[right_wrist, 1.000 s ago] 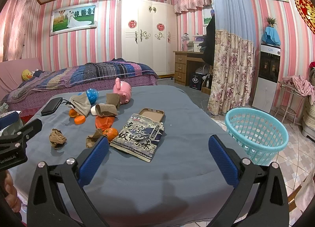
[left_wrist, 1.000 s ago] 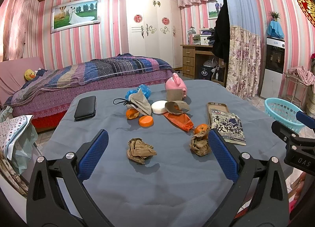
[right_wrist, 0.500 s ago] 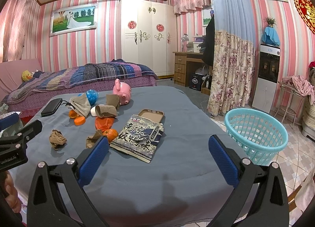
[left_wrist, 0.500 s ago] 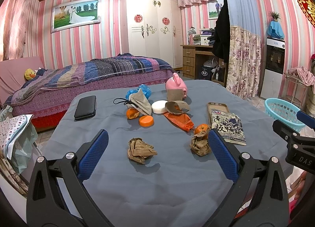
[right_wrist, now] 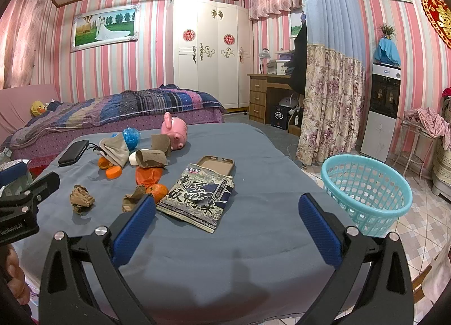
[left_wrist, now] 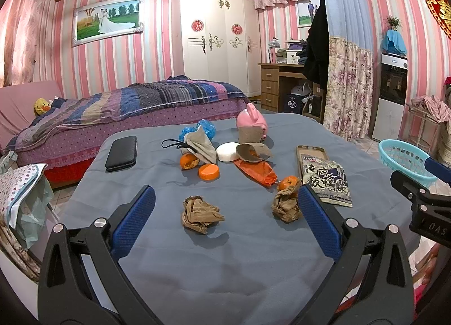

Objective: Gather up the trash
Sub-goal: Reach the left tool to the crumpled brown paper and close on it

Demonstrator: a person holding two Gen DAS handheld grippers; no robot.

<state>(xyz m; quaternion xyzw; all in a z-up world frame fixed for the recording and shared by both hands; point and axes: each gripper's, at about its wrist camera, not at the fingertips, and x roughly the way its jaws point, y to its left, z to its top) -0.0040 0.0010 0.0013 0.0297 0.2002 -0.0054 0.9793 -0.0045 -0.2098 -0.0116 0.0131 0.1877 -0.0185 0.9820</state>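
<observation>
Left wrist view: left hand-held gripper (left_wrist: 225, 218) held wide, empty, framing crumpled paper (left_wrist: 200, 213) on bench (left_wrist: 225, 268), judged pre-grasp; right hand-held gripper (right_wrist: 225, 220) likewise wide.

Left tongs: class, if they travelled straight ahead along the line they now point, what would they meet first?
Probably the crumpled brown paper wad, which lies on the blue-grey tablecloth between the open left tongs. They look to be above the table, so depth is unclear.
</observation>
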